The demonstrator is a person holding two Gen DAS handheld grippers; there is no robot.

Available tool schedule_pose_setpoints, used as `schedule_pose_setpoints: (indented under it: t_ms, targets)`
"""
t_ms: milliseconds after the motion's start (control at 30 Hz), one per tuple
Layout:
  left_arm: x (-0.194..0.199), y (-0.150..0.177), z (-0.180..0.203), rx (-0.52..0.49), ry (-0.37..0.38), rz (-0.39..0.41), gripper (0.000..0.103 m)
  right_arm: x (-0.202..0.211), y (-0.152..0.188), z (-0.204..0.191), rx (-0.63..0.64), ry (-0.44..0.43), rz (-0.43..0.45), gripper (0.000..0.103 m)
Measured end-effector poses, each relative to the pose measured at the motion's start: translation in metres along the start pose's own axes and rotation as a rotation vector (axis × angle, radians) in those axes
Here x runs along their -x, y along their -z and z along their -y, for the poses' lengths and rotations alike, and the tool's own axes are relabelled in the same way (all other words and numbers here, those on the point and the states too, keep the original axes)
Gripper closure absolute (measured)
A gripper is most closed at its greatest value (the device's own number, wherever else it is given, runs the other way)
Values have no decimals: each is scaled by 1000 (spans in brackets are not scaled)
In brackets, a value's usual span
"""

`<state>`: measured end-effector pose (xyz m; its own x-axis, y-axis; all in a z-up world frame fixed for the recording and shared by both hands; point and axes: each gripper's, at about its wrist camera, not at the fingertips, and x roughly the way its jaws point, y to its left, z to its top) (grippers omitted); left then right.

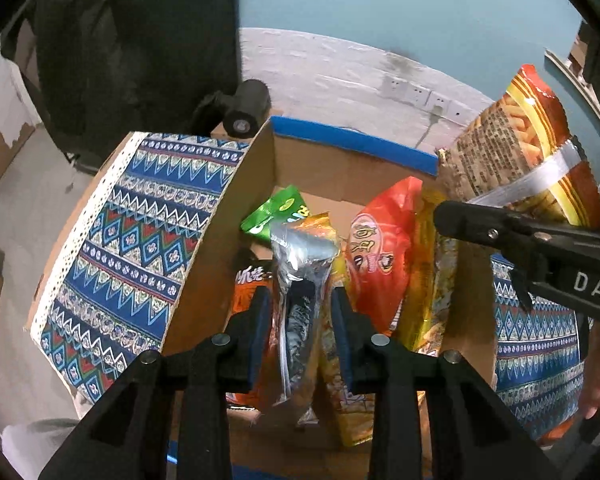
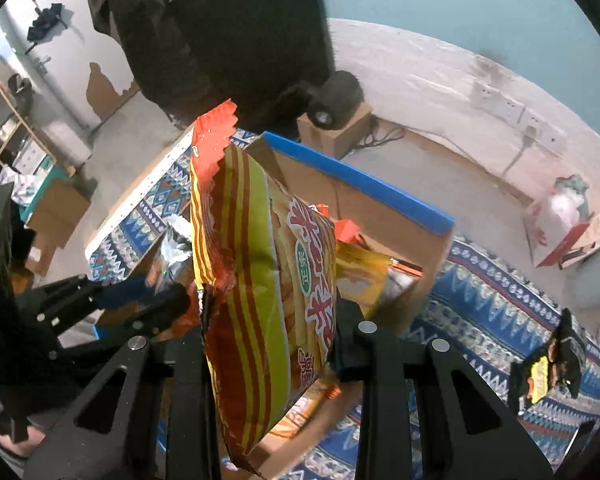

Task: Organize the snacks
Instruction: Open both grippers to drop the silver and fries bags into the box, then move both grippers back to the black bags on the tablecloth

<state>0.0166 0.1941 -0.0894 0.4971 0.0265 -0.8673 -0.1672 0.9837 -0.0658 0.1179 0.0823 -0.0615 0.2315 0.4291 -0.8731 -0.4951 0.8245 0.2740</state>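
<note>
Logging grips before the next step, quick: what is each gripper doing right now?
Left gripper: closed on a silver-ended snack packet.
Right gripper: closed on a red and yellow chip bag.

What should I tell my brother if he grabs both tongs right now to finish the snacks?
Left tongs: a silver-edged snack bag stands between them, inside the cardboard box; it is not clear whether they grip it.
Right tongs: shut on a red-and-yellow chip bag, held above the box.
Done: the box holds a red bag, a green bag and others.
Left: drop both bags in, then fetch the black-and-yellow packet from the patterned cloth.
</note>
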Motion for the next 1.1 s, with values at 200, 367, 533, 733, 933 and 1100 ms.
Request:
schedule_pose_setpoints:
  t_ms: [200, 367, 533, 733, 933, 1100]
  targets:
    - [8, -2, -7, 16, -38, 20, 50, -13, -11, -7, 1, -22, -14, 74]
    - [15, -4, -15, 38, -47, 33, 46, -21, -17, -14, 6, -35, -12, 60]
    - [17, -5, -15, 44, -42, 34, 46, -16, -19, -14, -9, -44, 10, 39]
    - [20, -7, -1, 14, -28, 45, 44, -5, -15, -4, -25, -20, 27, 33]
    - [23, -7, 21, -29, -13, 50, 39, 15, -4, 13, -43, 17, 44, 29]
    - [24, -6, 44, -80, 1, 58, 38, 29, 9, 30, -34, 75, 49, 27]
